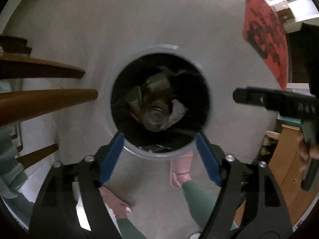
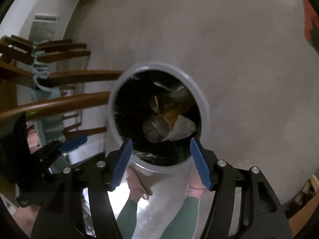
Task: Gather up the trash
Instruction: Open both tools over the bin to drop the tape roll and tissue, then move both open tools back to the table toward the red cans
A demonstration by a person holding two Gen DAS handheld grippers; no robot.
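A: Trash (image 1: 157, 107) sits at the bottom of the grey-rimmed bin (image 1: 159, 157), inside a black liner: crumpled clear plastic, white paper, something brown. Left tool (image 1: 159, 139) hangs over the near rim, jaws spread wide, nothing between the blue pads. Right tool (image 2: 160, 146) likewise: jaws apart, empty, aimed down into the opening.

B: So both loads look dropped. Risks from here?

A: Judgement only. Both tools hover low over the near rim; lifting away at a slant could catch a fingertip on the rim or liner and tip the bin. The two tools are also near each other, so a careless swing could knock them together. In the left view the right tool shows at the frame's right edge, held in a hand (image 1: 307, 151).

B: Surface and room?

A: Pale grey floor (image 1: 139, 39), smooth, slightly glossy. Wooden chair legs (image 1: 47, 101) beside the bin's left. Red mat with black characters (image 1: 265, 39) farther off. Pink slippers (image 1: 180, 169) and green trouser legs stand just behind the bin. Dim light, some blur.
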